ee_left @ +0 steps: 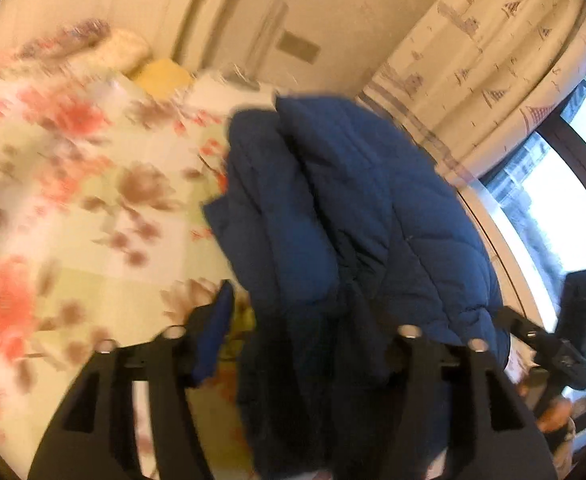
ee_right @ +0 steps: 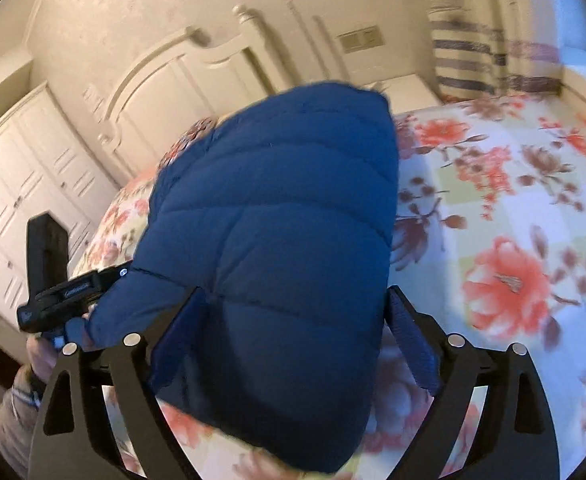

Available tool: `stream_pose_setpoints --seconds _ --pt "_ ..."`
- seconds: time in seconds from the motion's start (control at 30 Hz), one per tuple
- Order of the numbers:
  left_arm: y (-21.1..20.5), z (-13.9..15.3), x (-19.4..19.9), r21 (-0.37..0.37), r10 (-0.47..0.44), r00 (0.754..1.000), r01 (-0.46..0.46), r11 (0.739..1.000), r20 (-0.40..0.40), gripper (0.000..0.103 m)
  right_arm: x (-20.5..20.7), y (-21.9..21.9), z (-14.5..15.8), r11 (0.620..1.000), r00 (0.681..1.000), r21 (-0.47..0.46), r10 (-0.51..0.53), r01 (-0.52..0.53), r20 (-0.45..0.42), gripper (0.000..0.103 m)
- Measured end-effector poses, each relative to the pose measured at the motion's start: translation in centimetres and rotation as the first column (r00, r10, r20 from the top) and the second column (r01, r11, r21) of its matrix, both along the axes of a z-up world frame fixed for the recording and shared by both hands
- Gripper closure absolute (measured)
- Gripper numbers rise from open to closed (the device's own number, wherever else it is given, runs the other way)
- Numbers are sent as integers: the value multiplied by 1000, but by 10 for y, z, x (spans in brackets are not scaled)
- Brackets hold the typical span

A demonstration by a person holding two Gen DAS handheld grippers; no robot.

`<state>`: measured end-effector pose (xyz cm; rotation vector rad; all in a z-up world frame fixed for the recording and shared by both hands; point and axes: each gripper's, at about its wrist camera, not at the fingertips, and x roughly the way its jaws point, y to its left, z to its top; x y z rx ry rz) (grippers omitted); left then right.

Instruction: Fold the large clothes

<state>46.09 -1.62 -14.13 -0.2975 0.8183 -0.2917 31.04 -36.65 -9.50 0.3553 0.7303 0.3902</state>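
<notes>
A dark blue quilted puffer jacket (ee_left: 353,208) hangs bunched between both grippers, lifted above the floral bedspread (ee_left: 73,184). My left gripper (ee_left: 305,320) has the jacket's folds filling the gap between its fingers; one blue pad (ee_left: 217,332) shows at left, the other is hidden under fabric. In the right wrist view the jacket (ee_right: 277,232) bulges between the right gripper's (ee_right: 297,328) blue pads (ee_right: 411,340), which press on it from both sides. The left gripper's body (ee_right: 65,280) shows at the jacket's left edge, and the right gripper's body (ee_left: 561,344) shows at right in the left wrist view.
The bed (ee_right: 513,216) with its floral cover lies under the jacket. A white headboard (ee_right: 181,92) and wardrobe doors (ee_right: 25,184) stand behind. A patterned curtain (ee_left: 493,72) and a window (ee_left: 553,184) are at the right. Pillows (ee_left: 121,48) lie at the bed's head.
</notes>
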Motion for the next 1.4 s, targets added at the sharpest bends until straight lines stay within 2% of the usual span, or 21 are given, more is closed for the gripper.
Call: stream_pose_setpoints --seconds 0.07,0.13,0.17,0.23,0.3,0.37,0.43,0.57,0.73,0.83,1.13,1.4 --pt "4 19 -28 52 70 995 -74 996 71 20 -21 -4 13 999 998 11 -32 32 57 14" --pt "6 37 -59 123 133 979 -152 981 152 12 -50 -4 26 999 992 -23 -46 49 116 14" --pt "13 47 -83 147 143 970 -174 974 196 5 -66 -4 35 997 987 -52 -56 65 149 14" --pt "8 71 -132 231 165 926 -253 940 340 2 -101 -3 54 990 972 -100 -71 95 223 13" --pt "-10 94 -177 319 175 866 -351 880 468 2 -131 -2 73 979 949 -151 -86 137 302 13" --pt "-31 114 -219 358 171 804 -430 829 569 2 -155 2 85 964 932 -203 -92 171 350 12" --pt "-40 126 -248 342 176 783 -447 827 597 2 -178 10 92 945 922 -261 -88 197 377 12" --pt "-57 123 -294 304 147 800 -381 873 582 2 -212 28 93 908 914 -353 -72 226 400 12" --pt "-68 105 -324 332 103 826 -333 883 554 2 -229 43 75 876 917 -430 -35 219 397 12" --pt "-66 99 -326 324 105 843 -314 893 528 2 -225 43 65 884 932 -422 -38 200 361 12" --pt "-59 85 -320 322 123 860 -313 893 495 2 -220 43 59 898 940 -402 -35 178 339 12" --pt "-60 86 -323 330 114 857 -312 891 502 2 -223 45 60 901 935 -389 -47 192 352 12"
